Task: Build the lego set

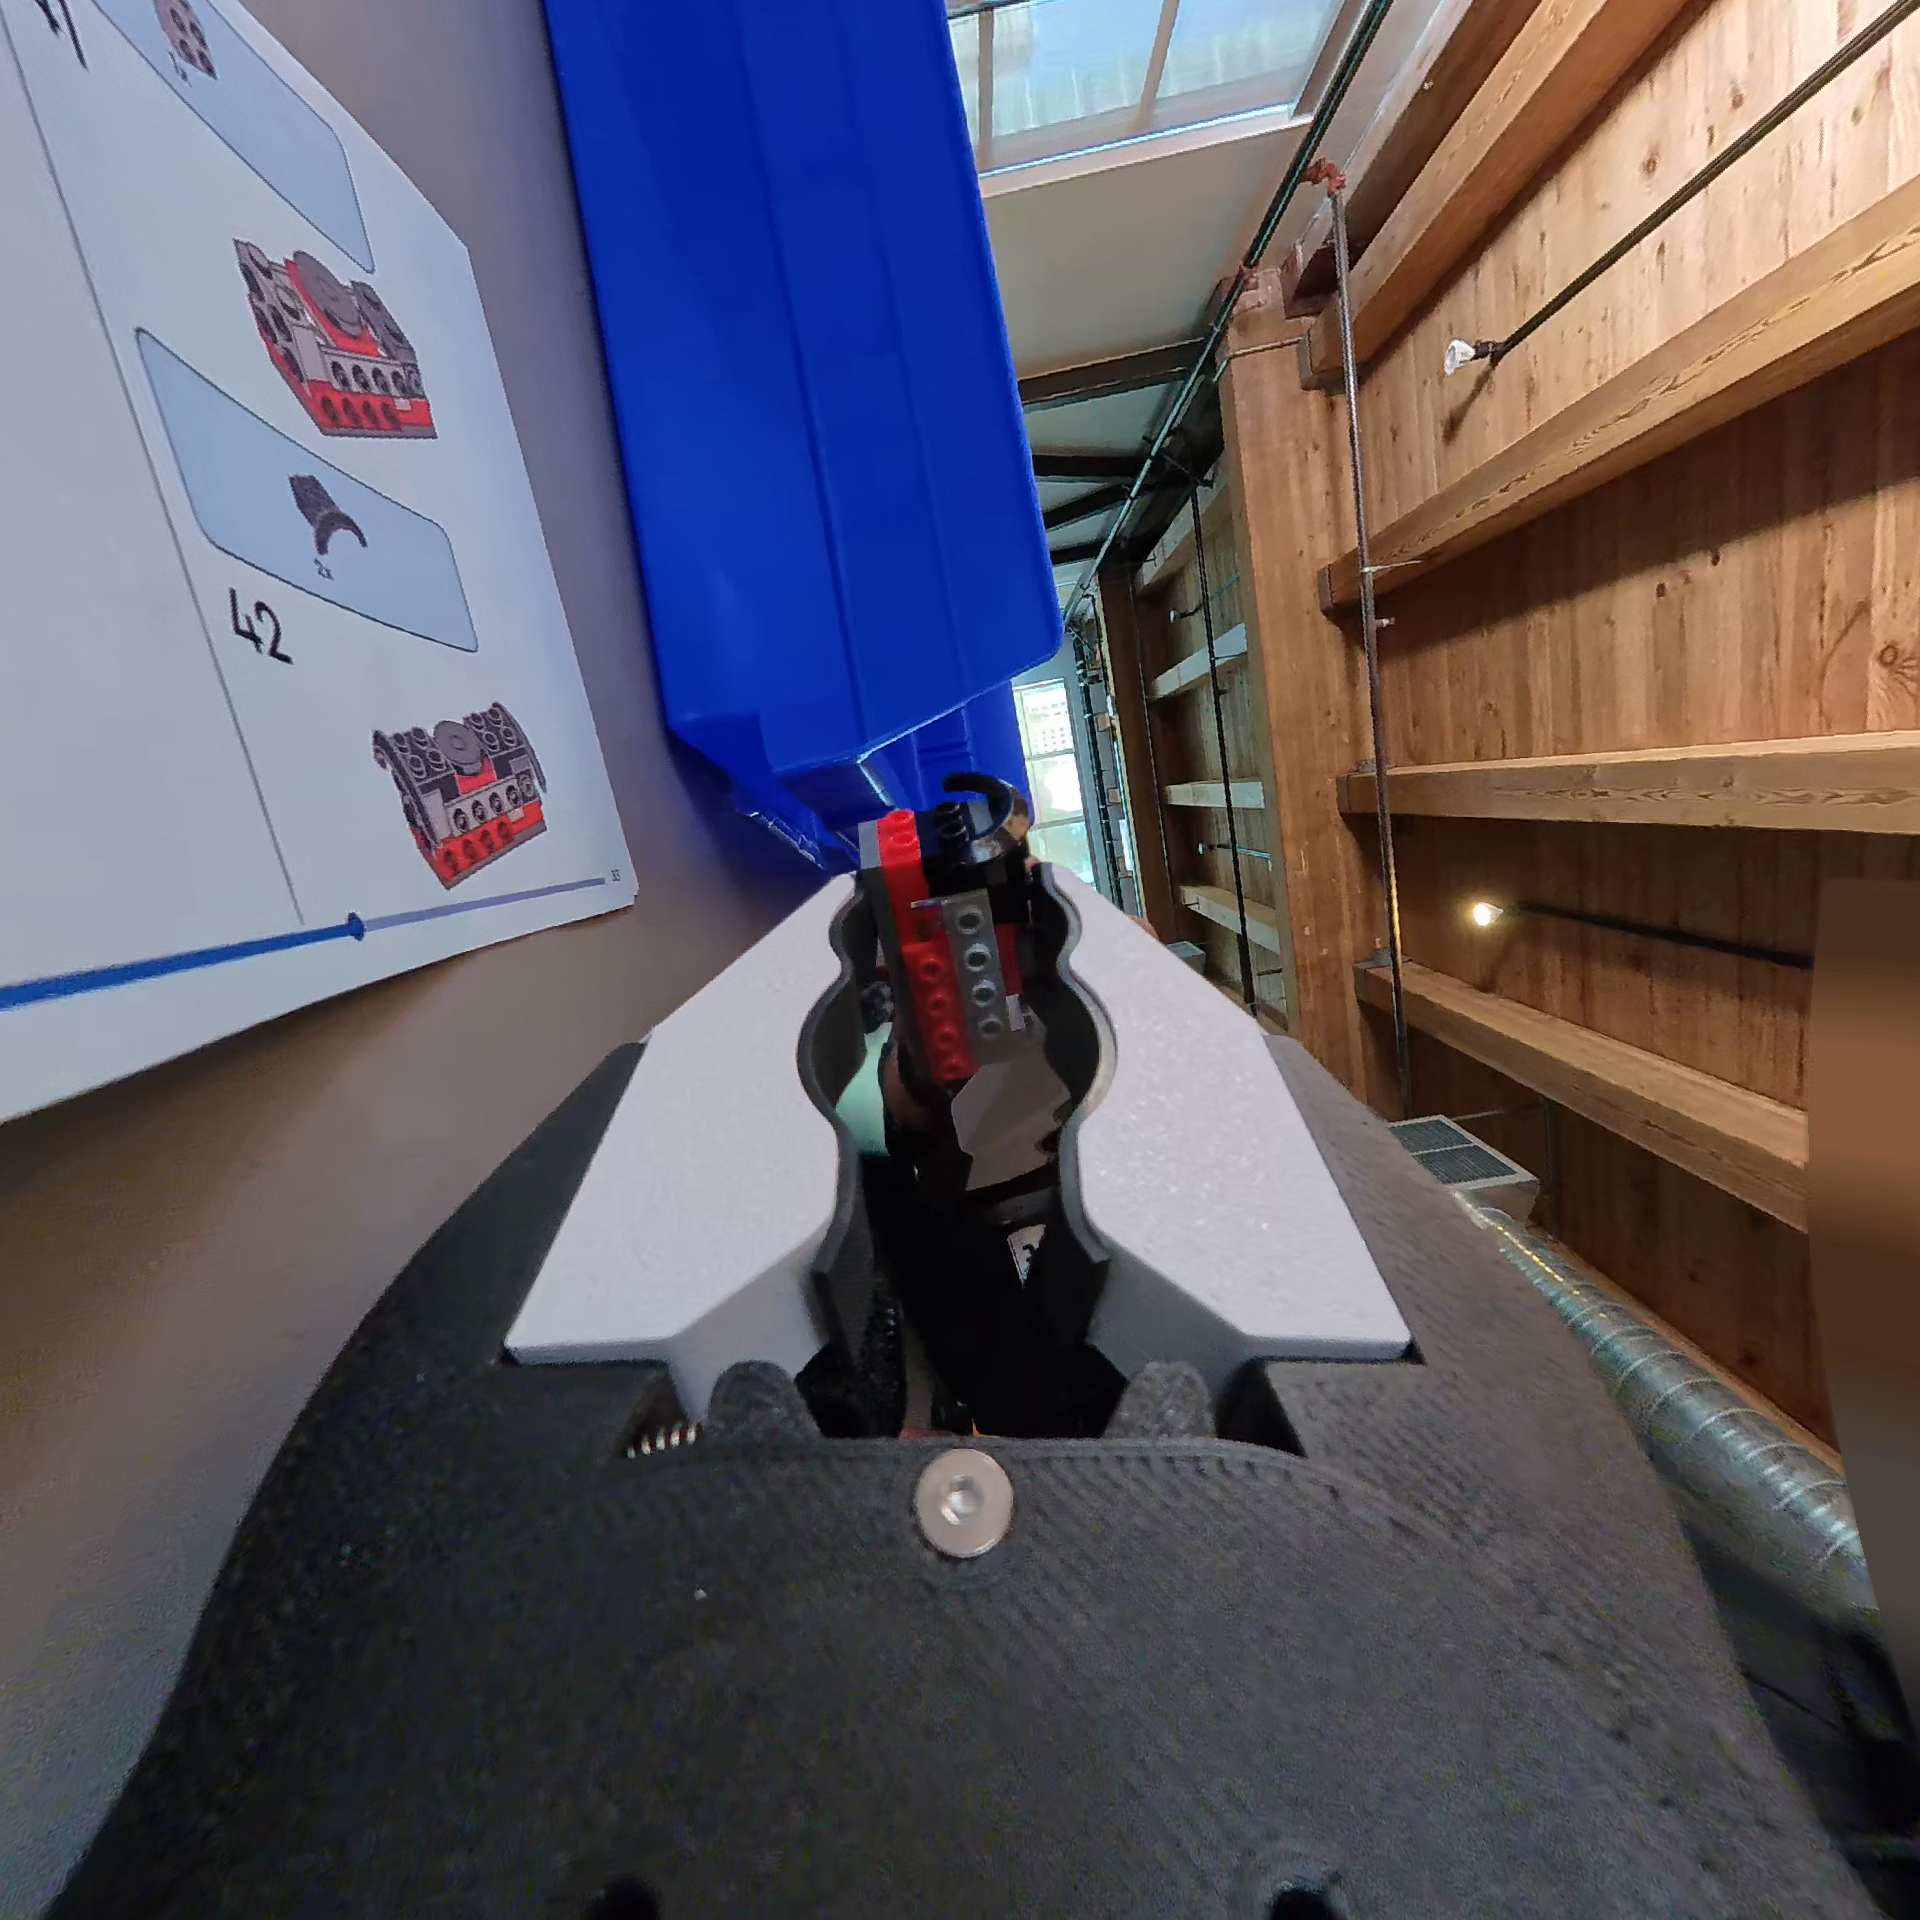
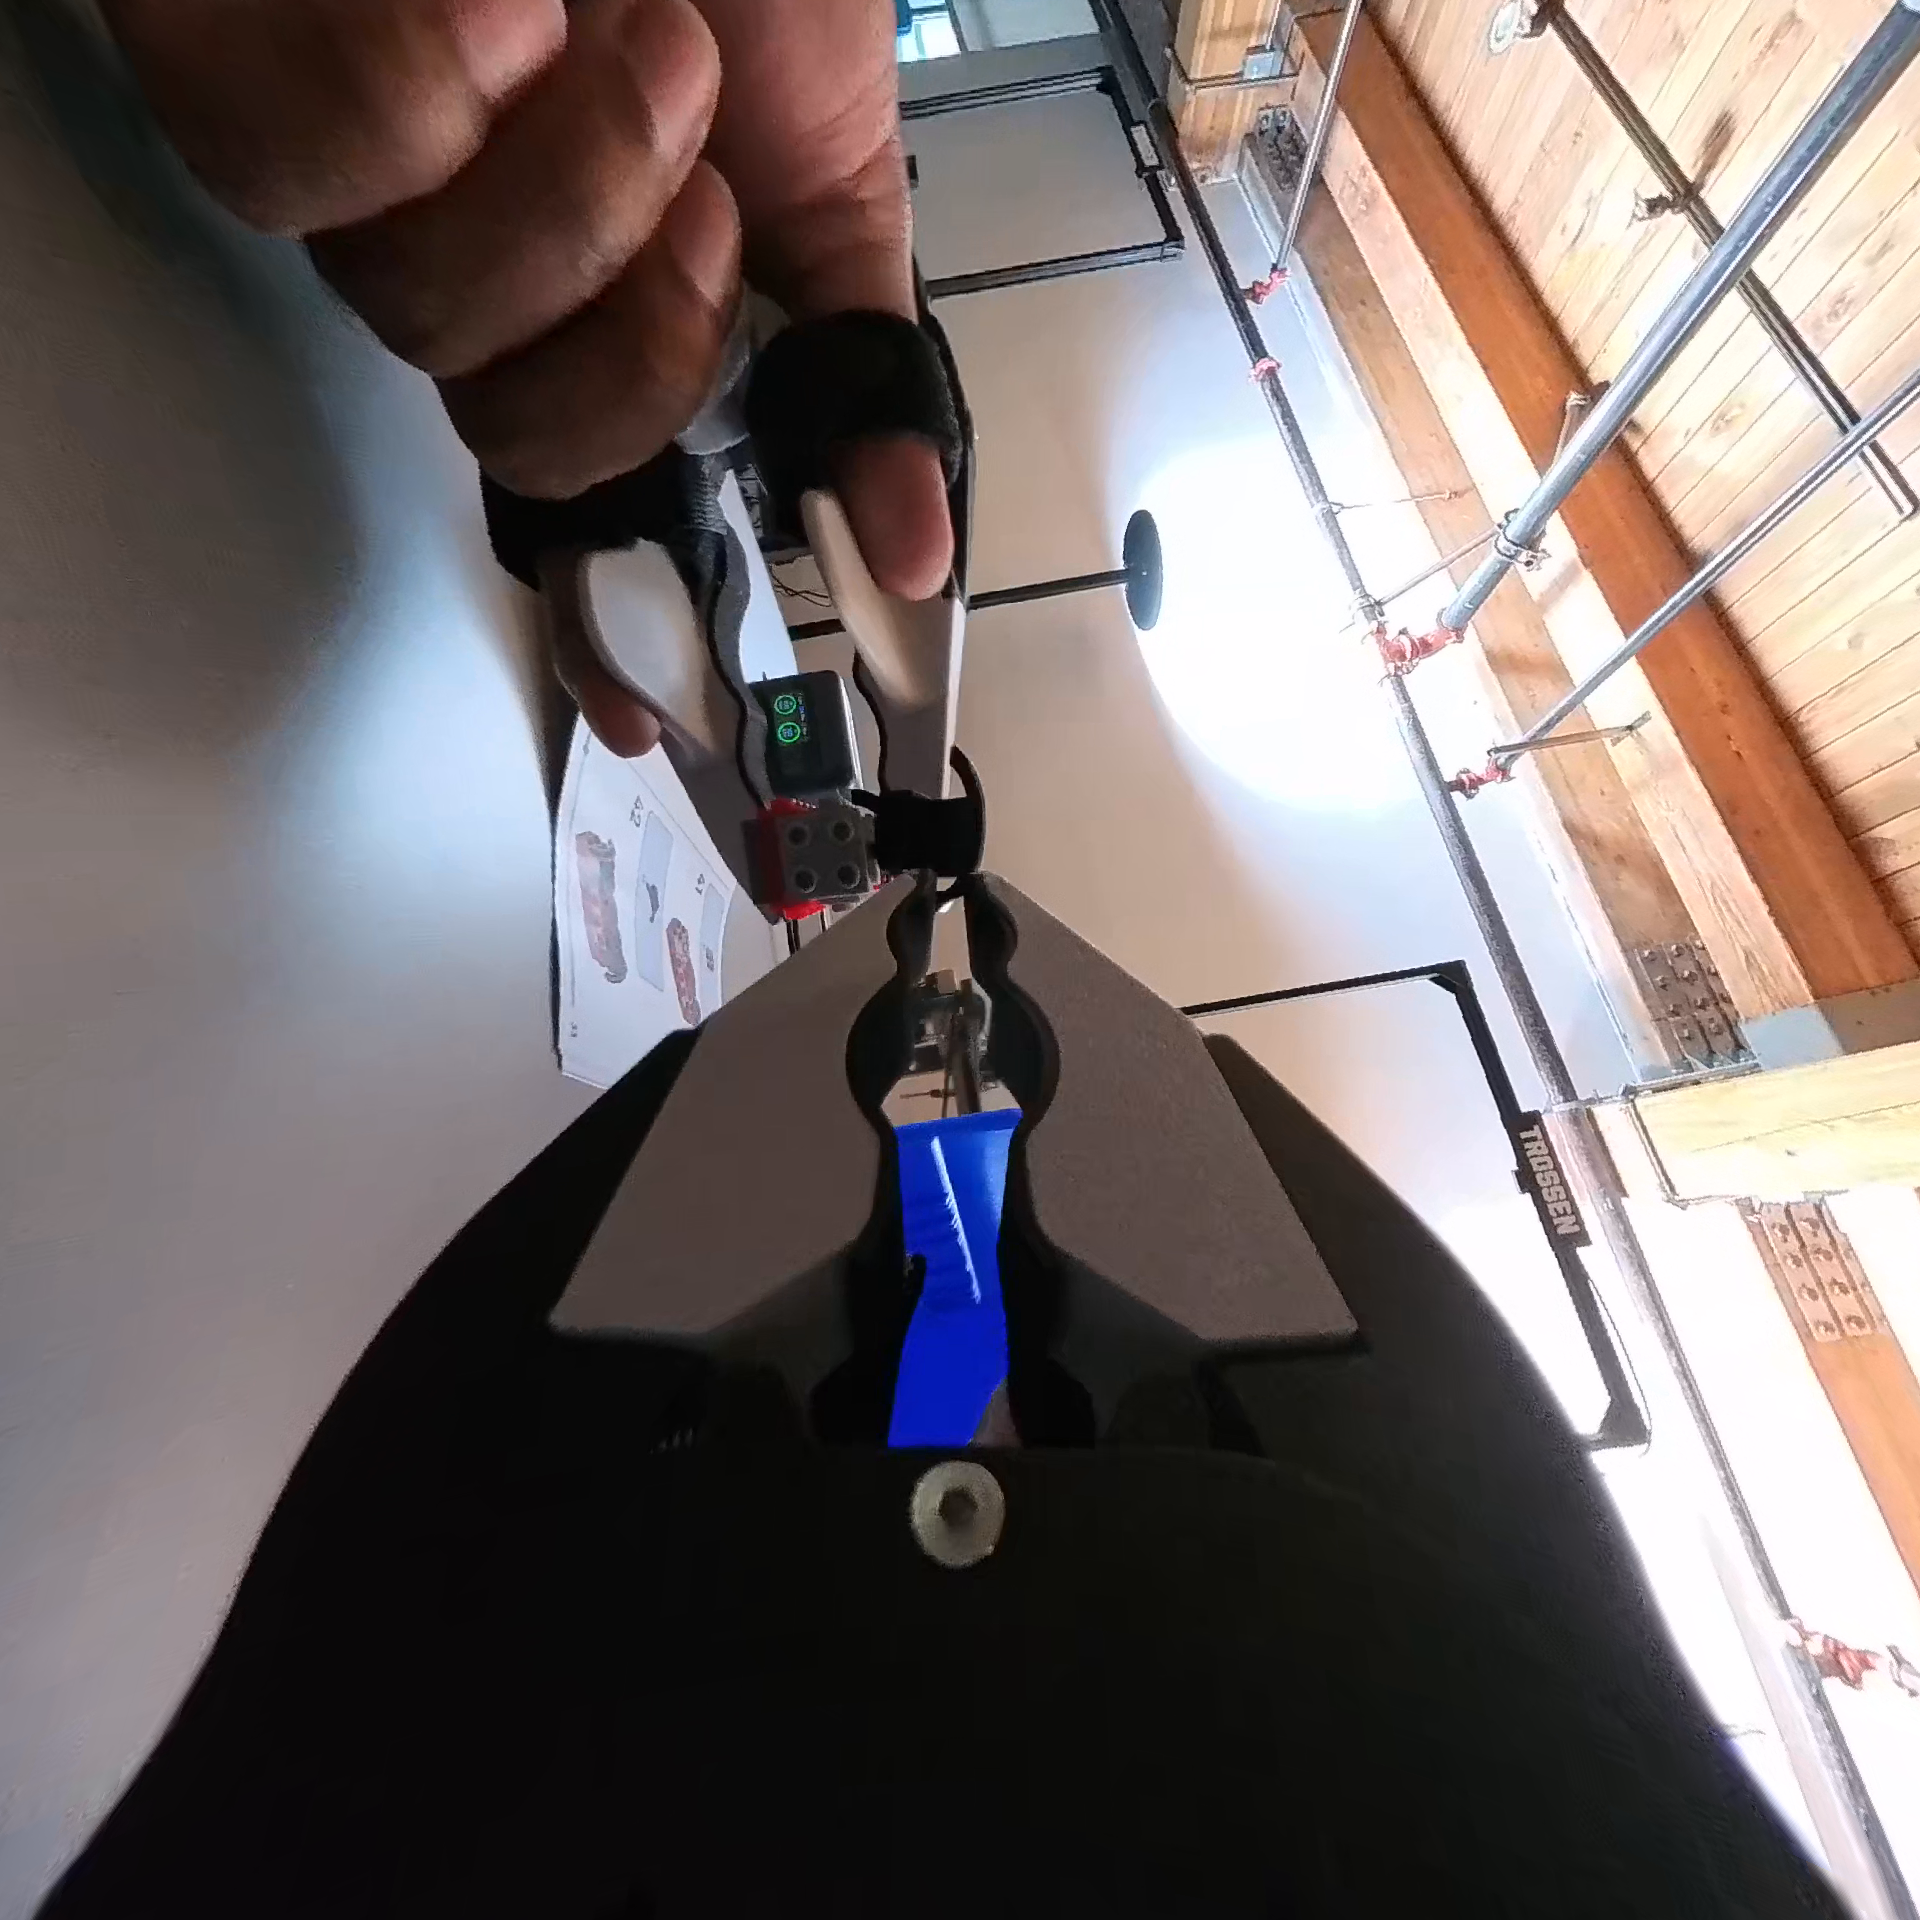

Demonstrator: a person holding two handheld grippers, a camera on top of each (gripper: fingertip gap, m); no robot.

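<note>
My left gripper (image 1: 951, 894) is shut on a small red, grey and black lego assembly (image 1: 961, 977), held up off the table. A black arch piece (image 1: 982, 800) sits at the assembly's far end. In the right wrist view, my right gripper (image 2: 943, 885) is nearly closed on that black arch piece (image 2: 928, 831) and holds it against the grey studded face of the assembly (image 2: 816, 857). The left gripper (image 2: 831, 790) and the hand (image 2: 582, 208) holding it show beyond. The instruction sheet (image 1: 260, 520) lies on the table.
A blue plastic bin (image 1: 810, 395) stands beside the instruction sheet and also shows through the finger gap in the right wrist view (image 2: 945, 1278). The grey table (image 1: 208, 1195) runs under both. Wooden beams (image 1: 1610, 727) and metal pipes (image 2: 1662, 364) are overhead.
</note>
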